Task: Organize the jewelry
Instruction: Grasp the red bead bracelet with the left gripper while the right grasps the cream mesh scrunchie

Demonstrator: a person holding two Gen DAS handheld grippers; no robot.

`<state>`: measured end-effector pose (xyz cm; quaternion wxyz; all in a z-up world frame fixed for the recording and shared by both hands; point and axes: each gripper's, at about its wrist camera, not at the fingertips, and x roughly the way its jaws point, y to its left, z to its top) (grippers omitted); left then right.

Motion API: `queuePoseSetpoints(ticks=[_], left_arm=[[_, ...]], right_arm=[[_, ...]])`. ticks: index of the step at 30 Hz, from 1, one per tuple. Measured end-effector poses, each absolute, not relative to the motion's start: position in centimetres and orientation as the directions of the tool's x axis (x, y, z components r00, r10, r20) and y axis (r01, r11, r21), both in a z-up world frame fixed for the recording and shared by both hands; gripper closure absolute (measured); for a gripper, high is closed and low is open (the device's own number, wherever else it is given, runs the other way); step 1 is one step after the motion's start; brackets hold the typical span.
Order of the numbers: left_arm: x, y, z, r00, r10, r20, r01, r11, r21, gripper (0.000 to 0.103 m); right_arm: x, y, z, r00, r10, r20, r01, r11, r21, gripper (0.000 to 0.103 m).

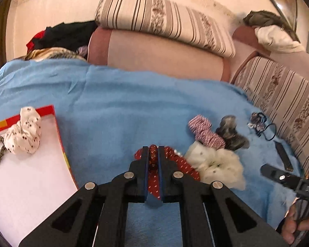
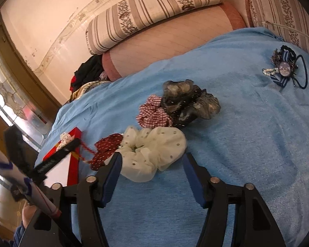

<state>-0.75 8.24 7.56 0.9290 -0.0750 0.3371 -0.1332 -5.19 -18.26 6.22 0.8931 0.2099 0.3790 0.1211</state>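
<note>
The left hand-held gripper [image 1: 153, 154] clamps a red beaded hair tie [image 1: 153, 157]. The right hand-held gripper [image 2: 152, 160] gapes empty. Next, probably carry it to the red-rimmed box [image 1: 51, 111].

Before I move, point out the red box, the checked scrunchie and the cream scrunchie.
red box [image 1: 49, 110]: left wrist view, far red rim.
checked scrunchie [image 2: 152, 116]: right wrist view, middle of the fabric.
cream scrunchie [image 2: 154, 150]: right wrist view, middle of the fabric.
</note>
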Motion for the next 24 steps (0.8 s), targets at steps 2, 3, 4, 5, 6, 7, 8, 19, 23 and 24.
queuePoseSetpoints(ticks=[2,3,4,5,6,7,8,19,23,24], left_arm=[[-0.9,8.2,8.0,0.742,-0.313,-0.593,0.211,0.948,-0.238,0.096],[-1.0,8.1,8.2,0.745,-0.316,-0.587,0.217,0.948,-0.235,0.096],[-1.1,7.9,8.3,0.750,-0.315,-0.582,0.223,0.948,-0.226,0.096],[-1.2,7.6,8.4,0.749,-0.318,-0.581,0.231,0.947,-0.221,0.096],[-1.3,7.4,8.4,0.748,-0.320,-0.581,0.239,0.947,-0.214,0.096],[-1.3,7.2,8.4,0.749,-0.319,-0.581,0.242,0.948,-0.208,0.096],[-1.4,7.0,8.4,0.747,-0.321,-0.582,0.249,0.947,-0.203,0.096],[-1.5,6.5,8.1,0.741,-0.323,-0.589,0.269,0.946,-0.180,0.096],[-1.6,6.6,8.2,0.747,-0.320,-0.583,0.270,0.947,-0.175,0.096],[-1.7,6.6,8.3,0.749,-0.320,-0.580,0.269,0.947,-0.175,0.096]], right_arm=[[-4.9,-18.4,5.7,0.672,0.372,-0.640,-0.040,0.882,0.470,0.035],[-4.7,-18.4,5.5,0.668,0.370,-0.646,-0.033,0.882,0.470,0.034],[-4.4,-18.4,5.2,0.661,0.369,-0.654,-0.026,0.882,0.471,0.034],[-4.1,-18.4,4.8,0.648,0.376,-0.662,-0.018,0.877,0.481,0.034],[-3.9,-18.3,4.5,0.641,0.382,-0.666,-0.013,0.873,0.488,0.034],[-3.6,-18.3,4.2,0.635,0.386,-0.670,-0.006,0.869,0.495,0.034],[-3.3,-18.2,3.9,0.628,0.395,-0.671,0.002,0.861,0.509,0.034],[0.8,-15.7,1.4,0.551,0.467,-0.691,-0.006,0.830,0.557,0.078],[0.0,-15.5,2.6,0.593,0.446,-0.670,-0.058,0.854,0.517,0.089],[-0.6,-15.7,3.6,0.630,0.425,-0.650,-0.077,0.867,0.493,0.090]])
